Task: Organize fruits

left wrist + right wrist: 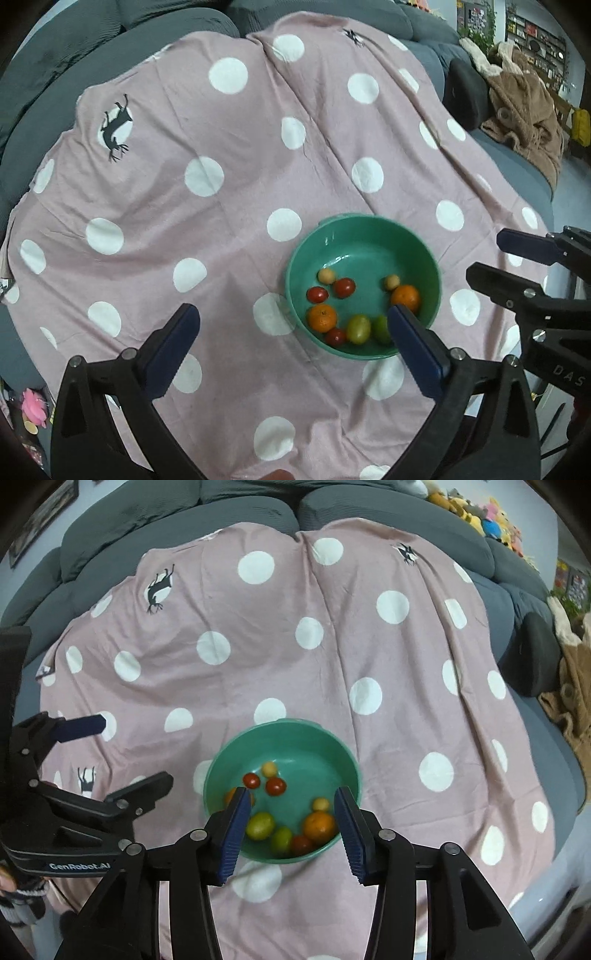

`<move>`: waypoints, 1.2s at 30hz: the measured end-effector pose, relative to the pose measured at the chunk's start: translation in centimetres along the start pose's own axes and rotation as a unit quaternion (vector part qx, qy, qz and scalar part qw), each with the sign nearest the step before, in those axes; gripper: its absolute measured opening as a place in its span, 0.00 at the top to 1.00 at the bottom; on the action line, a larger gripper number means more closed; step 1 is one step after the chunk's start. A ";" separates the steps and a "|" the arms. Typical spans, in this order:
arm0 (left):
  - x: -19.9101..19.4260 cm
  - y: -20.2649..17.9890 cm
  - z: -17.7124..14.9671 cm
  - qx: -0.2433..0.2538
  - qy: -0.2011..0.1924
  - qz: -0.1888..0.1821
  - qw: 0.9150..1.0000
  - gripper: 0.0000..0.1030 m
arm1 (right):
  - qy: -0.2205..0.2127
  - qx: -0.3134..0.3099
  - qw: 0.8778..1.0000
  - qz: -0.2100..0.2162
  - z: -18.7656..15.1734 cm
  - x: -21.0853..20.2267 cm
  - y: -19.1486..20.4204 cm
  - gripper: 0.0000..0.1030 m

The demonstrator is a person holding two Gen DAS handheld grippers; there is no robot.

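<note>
A green bowl (373, 229) (295, 734) sits on a pink polka-dot cloth and holds several small fruits: two oranges (323, 318) (319, 825), red tomatoes (344, 287) (276, 786), green-yellow ones (358, 328) (260, 825) and small yellow ones (326, 276) (269, 768). My left gripper (293, 317) is open and empty, hovering above the cloth at the bowl's near left rim. My right gripper (291, 799) is open and empty, hovering over the bowl's near side. Each gripper also shows in the other's view: the right one (487, 258) and the left one (133, 749).
The pink cloth (221, 184) (332, 646) covers a grey sofa (55, 74) (147, 517). A brown fleece garment (524, 107) and a black cushion (465, 92) lie at the right. Plush toys (476, 509) line the sofa back.
</note>
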State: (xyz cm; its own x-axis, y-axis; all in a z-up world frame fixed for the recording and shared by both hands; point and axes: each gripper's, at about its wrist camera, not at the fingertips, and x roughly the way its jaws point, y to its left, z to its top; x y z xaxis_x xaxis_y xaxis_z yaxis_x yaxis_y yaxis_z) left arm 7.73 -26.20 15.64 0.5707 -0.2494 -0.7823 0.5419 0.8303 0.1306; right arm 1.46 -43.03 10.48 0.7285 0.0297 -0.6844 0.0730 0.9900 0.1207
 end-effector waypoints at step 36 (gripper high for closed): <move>-2.7 -0.4 1.4 -0.015 -0.008 0.016 1.000 0.01 | 0.002 -0.011 1.000 -0.014 1.7 -3.3 0.5 0.54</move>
State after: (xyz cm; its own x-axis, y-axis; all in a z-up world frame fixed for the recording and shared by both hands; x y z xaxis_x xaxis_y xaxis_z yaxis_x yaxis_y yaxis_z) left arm 6.81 -26.57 18.53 0.5964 -0.2305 -0.7689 0.5055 0.8519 0.1367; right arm 0.19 -42.88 14.01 0.7236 0.0033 -0.6902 0.0771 0.9933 0.0856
